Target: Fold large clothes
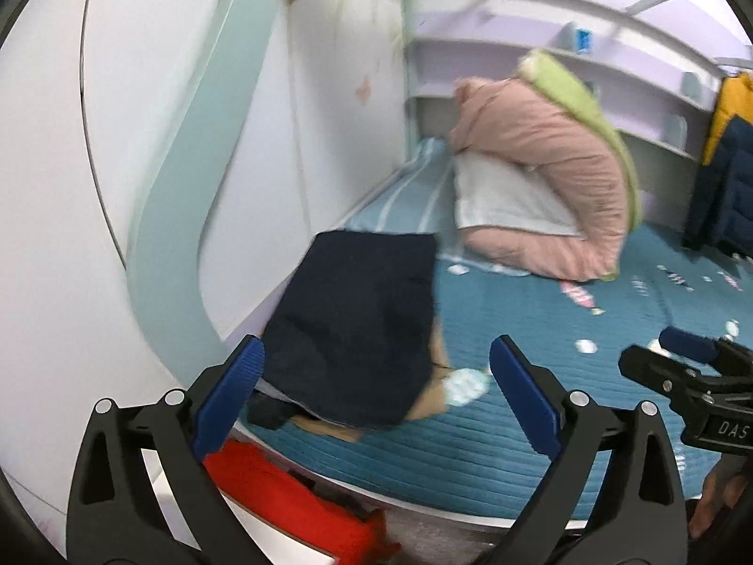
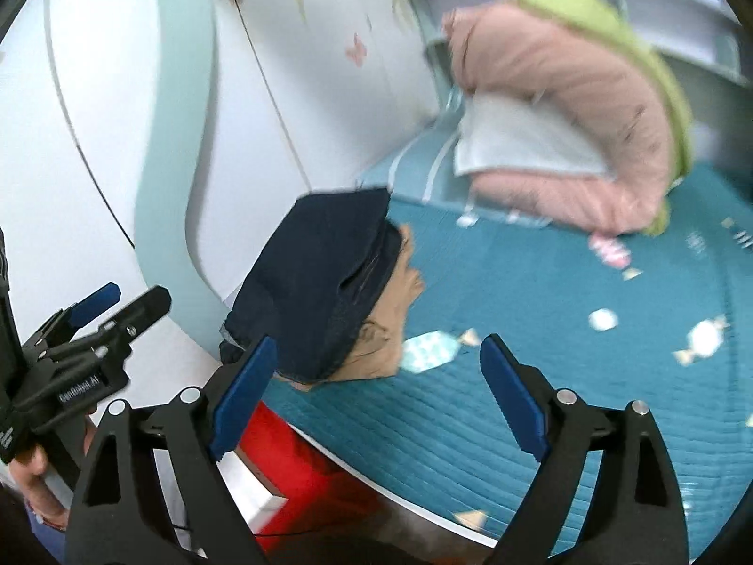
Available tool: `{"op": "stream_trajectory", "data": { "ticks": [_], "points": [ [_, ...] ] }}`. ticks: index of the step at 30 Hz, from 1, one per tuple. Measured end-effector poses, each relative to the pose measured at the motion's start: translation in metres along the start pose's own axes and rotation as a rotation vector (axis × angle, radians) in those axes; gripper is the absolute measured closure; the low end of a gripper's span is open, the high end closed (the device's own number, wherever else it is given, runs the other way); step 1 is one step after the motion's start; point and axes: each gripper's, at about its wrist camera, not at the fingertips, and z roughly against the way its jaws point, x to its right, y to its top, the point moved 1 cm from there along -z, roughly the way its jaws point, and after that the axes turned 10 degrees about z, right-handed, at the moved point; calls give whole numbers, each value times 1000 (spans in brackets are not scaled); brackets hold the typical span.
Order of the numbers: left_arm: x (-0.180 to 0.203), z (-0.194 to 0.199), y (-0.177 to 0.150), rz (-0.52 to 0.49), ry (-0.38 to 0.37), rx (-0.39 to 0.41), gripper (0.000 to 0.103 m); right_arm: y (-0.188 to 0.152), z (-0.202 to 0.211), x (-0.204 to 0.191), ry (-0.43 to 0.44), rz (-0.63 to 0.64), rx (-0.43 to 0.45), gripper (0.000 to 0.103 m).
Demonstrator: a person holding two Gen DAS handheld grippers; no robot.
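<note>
The left claw (image 1: 376, 388) is standing wide open with nothing between its blue pads, and the right claw (image 2: 374, 388) is likewise gaping empty; both are hanging above the near edge of the bed (image 1: 508, 329), pointing down at its teal quilted cover. No earlier view is given, so only this spread stance can be told.

In the left wrist view, the folded dark navy garment (image 1: 357, 329) is lying at about 11 o'clock from the left claw, near the bed's left edge beside the pale green headboard trim (image 1: 183, 188). It is resting on top of a folded tan garment (image 1: 435, 386), whose edge is peeking out at the navy piece's right and lower side. In the right wrist view the same stack is sitting at 11 o'clock, the navy garment's near end just beside the left pad.

At about 1 o'clock, farther up the bed, a pink quilt (image 1: 555, 174) with a green lining is lying bundled around a white pillow (image 1: 503, 197). A red object (image 1: 292, 508) is showing below the bed edge at 7 o'clock. The right claw is appearing at the left view's 3 o'clock edge.
</note>
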Motion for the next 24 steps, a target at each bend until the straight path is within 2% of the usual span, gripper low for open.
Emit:
{"op": "stream_trajectory", "data": {
  "ticks": [6, 8, 15, 20, 24],
  "points": [
    [44, 63, -10, -22, -48, 27, 6, -13, 93, -2, -95, 26, 104, 9],
    [57, 77, -13, -33, -43, 46, 6, -19, 115, -1, -132, 30, 130, 9],
    [83, 131, -20, -37, -124, 103, 5, -42, 193, 6, -250, 7, 238, 8],
    [96, 164, -25, -65, -118, 168, 5, -53, 227, 6, -275, -10, 300, 8],
    [102, 184, -26, -67, -145, 196, 5, -56, 241, -1, -290, 17, 324, 8]
  ]
}}
